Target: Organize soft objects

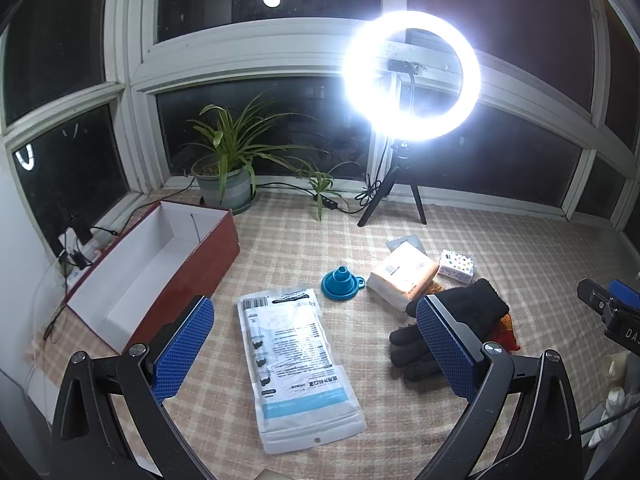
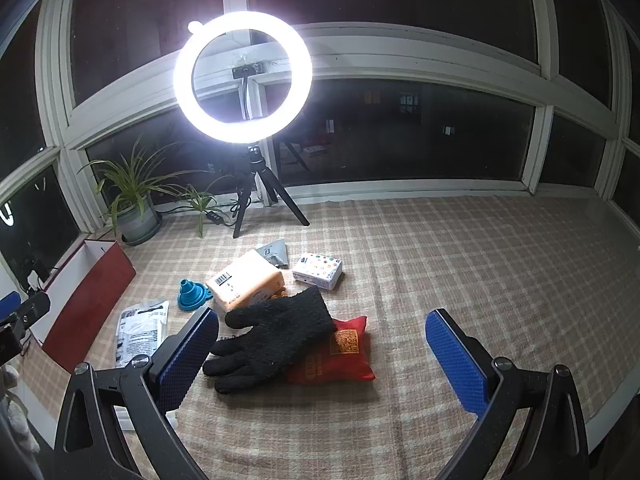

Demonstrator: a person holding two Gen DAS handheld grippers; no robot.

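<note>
Currently both hand-held grippers, left (image 1: 314, 354) and right (image 2: 322, 354), hang released, grasping nothing. We note the black glove (image 2: 270, 338) lying on the red pouch (image 2: 340, 354), box (image 1: 160, 264) well left. We'd pinch the cuff only, sparing the pouch.

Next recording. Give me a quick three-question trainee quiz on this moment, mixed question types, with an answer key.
1. True or false: the black glove lies partly on top of the red pouch.
2. Multiple choice: the box with the red outside holds A) the glove, B) the blue funnel, C) nothing that can be seen.
3. Fill in: the left tongs and right tongs are both ____, with nothing gripped.

Key: 1 true; 2 C; 3 open.
</note>
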